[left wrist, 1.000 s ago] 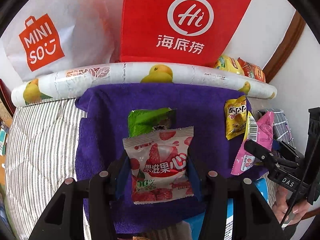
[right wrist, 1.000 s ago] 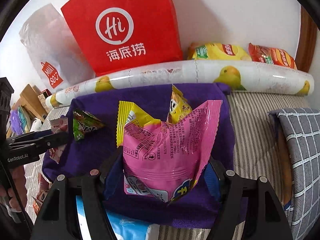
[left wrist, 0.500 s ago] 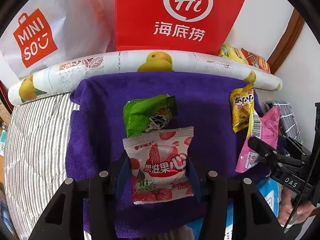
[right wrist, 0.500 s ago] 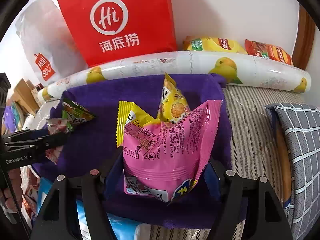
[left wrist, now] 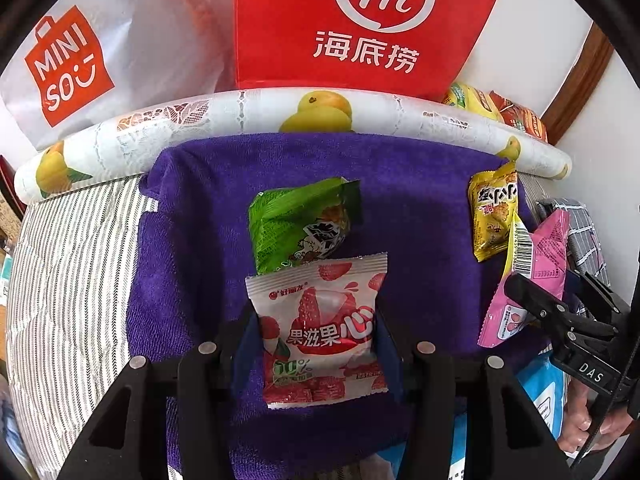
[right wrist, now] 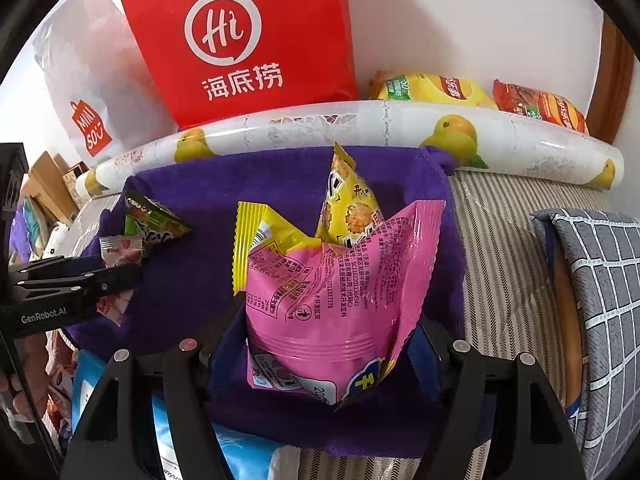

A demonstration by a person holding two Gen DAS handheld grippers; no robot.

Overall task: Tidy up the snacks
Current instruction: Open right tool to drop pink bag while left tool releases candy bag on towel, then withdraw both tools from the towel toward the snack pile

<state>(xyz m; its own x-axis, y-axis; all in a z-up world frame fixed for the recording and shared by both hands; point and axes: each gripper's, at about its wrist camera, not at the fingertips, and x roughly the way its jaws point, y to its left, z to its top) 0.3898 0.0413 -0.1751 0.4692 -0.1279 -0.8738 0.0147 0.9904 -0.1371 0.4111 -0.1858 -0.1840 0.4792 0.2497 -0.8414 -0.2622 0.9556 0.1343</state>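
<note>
Gripping a snack in each gripper, both held above the purple towel (left wrist: pixel 420 208) spread on a striped mattress (left wrist: pixel 68 272)

Left gripper (left wrist: pixel 318 344): jaws clenched on the sides of a white strawberry snack packet (left wrist: pixel 320 328), packet upright between the pads, print facing the camera. Just beyond it a green snack packet (left wrist: pixel 296 228) lies on the towel, its lower edge hidden behind the strawberry packet's top; can't tell if they touch

Right gripper (right wrist: pixel 332 344): jaws grasping a pink snack bag (right wrist: pixel 332 292) by its lower part, back label facing the camera, yellow edge strip on its left. A yellow cracker packet (right wrist: pixel 352 208) stands up right behind it on the towel near the far right corner

From the left wrist view the right gripper shows at the right edge with the pink bag in it, yellow packet just beyond. From the right wrist view the left gripper sits at the left edge with the strawberry packet, green packet next to it

Far side of the towel: rolled fruit-print sheet (left wrist: pixel 280 116), behind it a red Haidilao bag (left wrist: pixel 360 24) and white Miniso bag (left wrist: pixel 80 60) against the wall, plus yellow and orange chip bags (right wrist: pixel 480 96) to the right. Grey checked cushion (right wrist: pixel 592 280) on the mattress, right side
</note>
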